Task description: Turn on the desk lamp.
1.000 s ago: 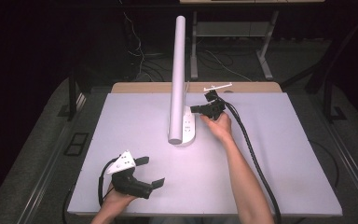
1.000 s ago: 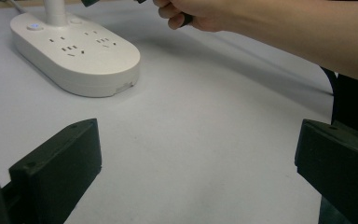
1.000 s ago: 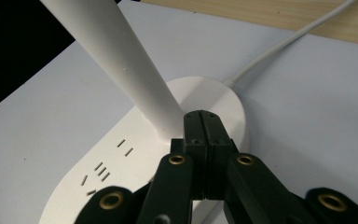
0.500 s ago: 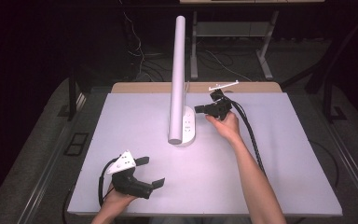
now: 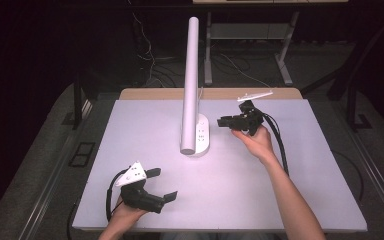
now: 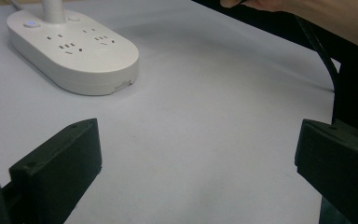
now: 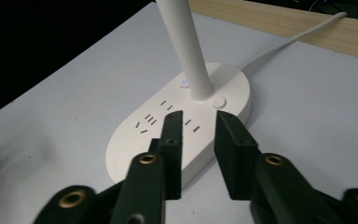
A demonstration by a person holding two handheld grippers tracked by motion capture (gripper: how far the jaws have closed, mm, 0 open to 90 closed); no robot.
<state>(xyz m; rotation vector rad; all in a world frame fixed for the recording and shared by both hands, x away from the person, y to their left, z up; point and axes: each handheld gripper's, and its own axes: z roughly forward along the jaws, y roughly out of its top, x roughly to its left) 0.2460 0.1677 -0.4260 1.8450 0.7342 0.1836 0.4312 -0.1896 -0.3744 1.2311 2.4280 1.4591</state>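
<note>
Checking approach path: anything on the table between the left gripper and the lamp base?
Nothing: in the left gripper view only bare white table lies between the left gripper and the lamp base; the high view agrees.

I saw the desk (image 5: 290,200) covered with a pale lavender-white sheet, a strip of bare wood showing along its far edge. A white oval lamp base (image 5: 201,137) with sockets sat on it near the middle, its cord (image 7: 289,42) trailing over that wooden edge.
</note>
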